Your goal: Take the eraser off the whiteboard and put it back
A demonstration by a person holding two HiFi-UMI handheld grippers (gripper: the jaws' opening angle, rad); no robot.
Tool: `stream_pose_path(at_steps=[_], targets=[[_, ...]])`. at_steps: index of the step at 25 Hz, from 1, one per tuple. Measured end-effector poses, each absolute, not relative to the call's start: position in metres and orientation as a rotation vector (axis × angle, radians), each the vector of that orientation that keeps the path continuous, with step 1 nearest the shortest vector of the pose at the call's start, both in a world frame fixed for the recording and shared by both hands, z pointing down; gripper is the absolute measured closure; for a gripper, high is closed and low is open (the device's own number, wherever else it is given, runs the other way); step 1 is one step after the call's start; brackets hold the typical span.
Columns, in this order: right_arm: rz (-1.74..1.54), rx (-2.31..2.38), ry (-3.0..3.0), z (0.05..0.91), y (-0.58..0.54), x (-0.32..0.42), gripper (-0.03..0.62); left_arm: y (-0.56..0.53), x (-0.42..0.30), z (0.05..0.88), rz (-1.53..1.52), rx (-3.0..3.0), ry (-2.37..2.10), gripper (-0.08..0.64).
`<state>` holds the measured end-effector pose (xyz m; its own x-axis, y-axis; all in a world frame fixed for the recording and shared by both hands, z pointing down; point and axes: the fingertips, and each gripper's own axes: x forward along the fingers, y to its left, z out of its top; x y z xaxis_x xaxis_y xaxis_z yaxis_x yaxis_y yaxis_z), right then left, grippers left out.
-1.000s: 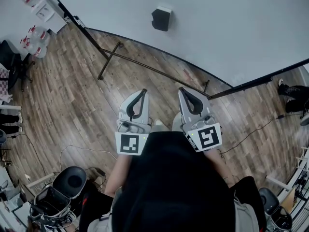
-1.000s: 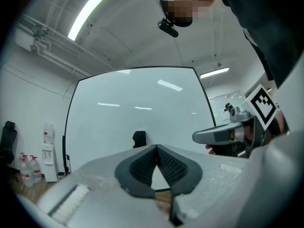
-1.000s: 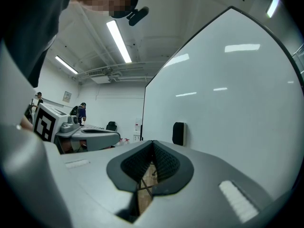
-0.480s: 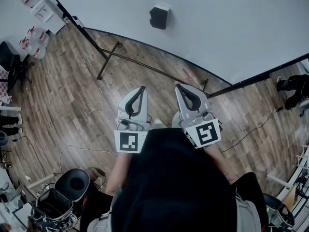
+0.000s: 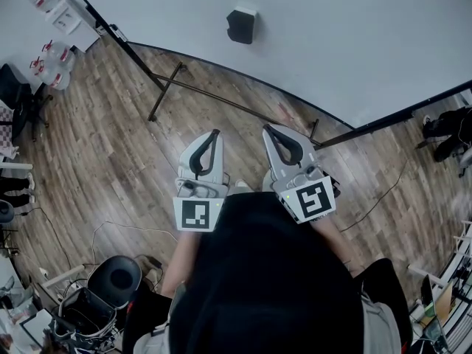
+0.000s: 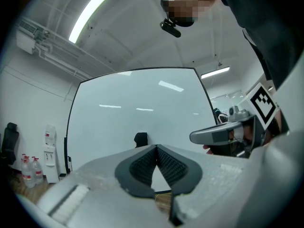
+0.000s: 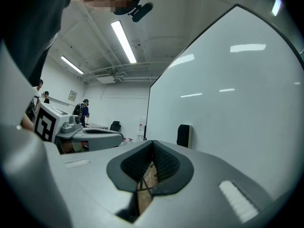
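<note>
The black eraser (image 5: pixel 242 26) sticks to the big whiteboard (image 5: pixel 332 35). It sits on the left part of the board, far from the person, and nothing touches it. The rest of the board is plain white.

The left tongs (image 5: pixel 216 133) are clenched. The two dark pads press tip to tip, and nothing is between them. The right tongs (image 5: pixel 267 129) are clenched too, with nothing in them. Both tongs are held side by side, close to the person's dark top (image 5: pixel 265 286), and both point toward the board. They are well apart from the eraser, with the wooden floor (image 5: pixel 110 146) between.

In the left gripper view the eraser shows just above and a little left of the closed tips. In the right gripper view it shows a little to the right of the tips, and the board stretches away on the right.

A dark metal stand (image 5: pixel 166 91) holds up the board, and its foot lies on the floor near the board's left edge. A black chair (image 5: pixel 110 275) is at the near left.
</note>
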<state>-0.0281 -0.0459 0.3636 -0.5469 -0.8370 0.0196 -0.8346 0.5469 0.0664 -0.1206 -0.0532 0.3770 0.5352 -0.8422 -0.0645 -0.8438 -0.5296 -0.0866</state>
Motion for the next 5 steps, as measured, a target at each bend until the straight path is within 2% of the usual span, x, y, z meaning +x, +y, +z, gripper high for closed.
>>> stream_pose_path(at_steps=[5], targets=[[-0.096,1.471,-2.728,0.3601,-0.0474,-0.027,0.592,-0.0539,-0.1183,0.3764,0.012,-2.654,1.455,0.557]])
